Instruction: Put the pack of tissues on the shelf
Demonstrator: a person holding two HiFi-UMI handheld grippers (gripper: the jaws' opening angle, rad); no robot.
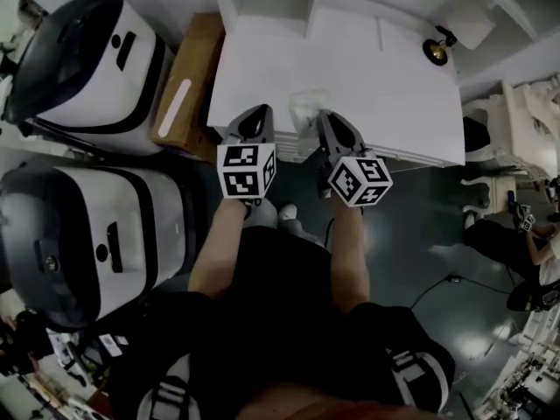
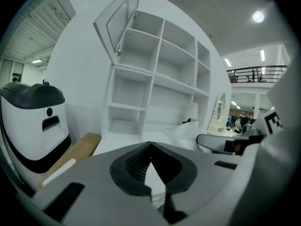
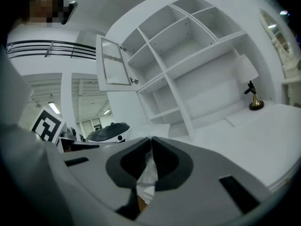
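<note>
White counter [image 1: 394, 86] fills the middle of the room, with a white shelf unit [image 1: 271, 3] of open compartments standing along its far side against the wall. One small door [image 2: 120, 25] at the top of the unit hangs open. A little lamp [image 1: 436, 49] with a brass foot stands on the counter, well to the right of the shelves.

A person stands at the near edge of the counter, bare forearms reaching forward, one tool in each hand. The left tongs [image 1: 254, 116] and the right tongs [image 1: 331, 122] lie side by side over the near edge, each with a black-and-white marker cube [image 1: 247, 169] at its back.

The pack of tissues [image 1: 306, 110], pale and wrapped in crinkled clear film, sits at the near edge of the counter between the two tools, well apart from the shelves. The right tongs are closed, and a fold of the pack's crinkled wrapper is pinched between the dark pads. The left tongs are closed too, tips meeting, with nothing between them; the pack lies just to their right.

On the dark floor to the left stand two large white machines [image 1: 87, 234] with black tops, and a flat cardboard box [image 1: 185, 81] lies between the farther one and the counter. Ornate white furniture stands off to the right.
</note>
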